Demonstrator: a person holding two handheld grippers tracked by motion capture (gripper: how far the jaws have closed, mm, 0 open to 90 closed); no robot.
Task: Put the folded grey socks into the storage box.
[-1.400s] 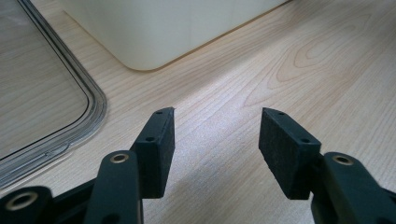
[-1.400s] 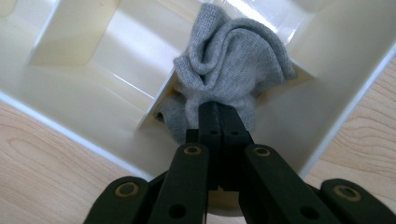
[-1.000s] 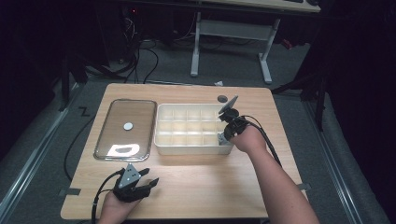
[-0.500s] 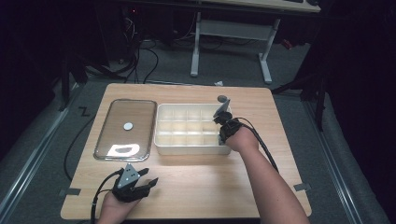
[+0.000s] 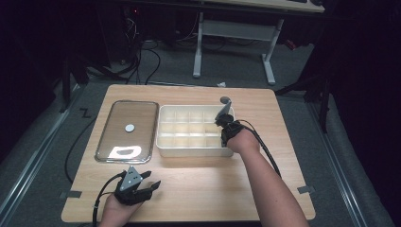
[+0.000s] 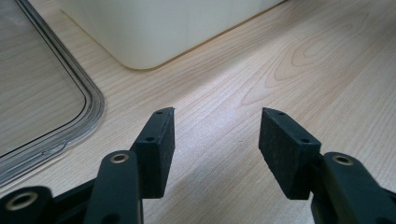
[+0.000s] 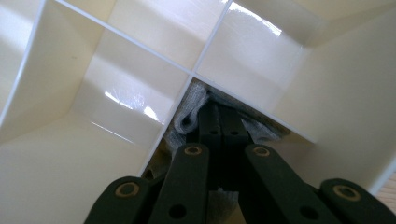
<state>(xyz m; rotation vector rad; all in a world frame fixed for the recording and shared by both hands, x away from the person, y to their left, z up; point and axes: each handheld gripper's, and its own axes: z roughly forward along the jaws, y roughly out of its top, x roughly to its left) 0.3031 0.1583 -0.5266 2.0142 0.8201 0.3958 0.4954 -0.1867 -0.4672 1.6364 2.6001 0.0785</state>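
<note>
In the right gripper view the right gripper (image 7: 219, 123) has its jaws pressed together on a grey cloth (image 7: 187, 116), pushed down into one compartment of the cream divided box (image 7: 116, 93), apparently to stow it there. From the high view that compartment sits at the box's four o'clock corner, but the cloth itself is hidden there. The left gripper (image 6: 215, 135) rests with jaws apart and empty on the table (image 6: 303, 60), at seven o'clock, beside the clear lid (image 5: 126, 130), seemingly waiting.

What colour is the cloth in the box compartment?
The cloth is light grey; the right gripper view shows it best.
</note>
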